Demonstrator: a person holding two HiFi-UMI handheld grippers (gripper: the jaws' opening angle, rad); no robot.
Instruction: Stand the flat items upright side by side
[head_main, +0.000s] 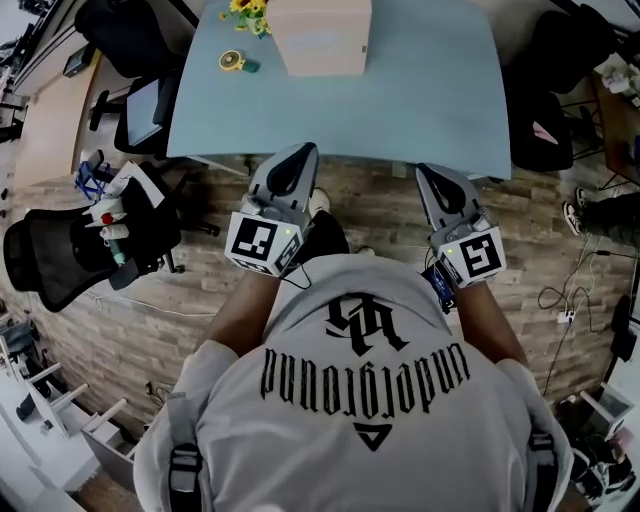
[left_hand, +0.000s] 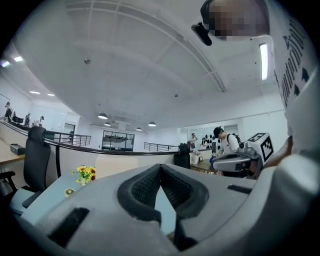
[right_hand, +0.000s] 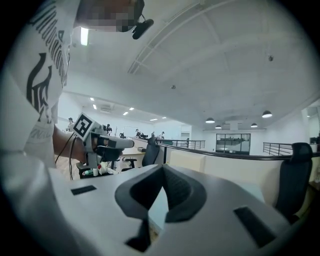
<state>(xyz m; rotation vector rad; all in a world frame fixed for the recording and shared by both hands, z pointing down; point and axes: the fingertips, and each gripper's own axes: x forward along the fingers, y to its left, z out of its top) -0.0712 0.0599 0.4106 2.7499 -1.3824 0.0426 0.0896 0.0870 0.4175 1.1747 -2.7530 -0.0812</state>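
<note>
We see bright, even indoor light. Sources: round recessed ceiling lamps (left_hand: 102, 116), long white ceiling strip light (left_hand: 263, 61), strip glaring. Pale blue matte tabletop (head_main: 420, 90) evenly lit, shadows soft. Gripper views: strong fisheye bend, black corners, near foreground soft.

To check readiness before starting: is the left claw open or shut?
Shut. In the left gripper view the left claw has its two tips touching, with nothing between them.

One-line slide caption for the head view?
Shut, empty left gripper and right gripper near the blue table; box beyond.
</note>
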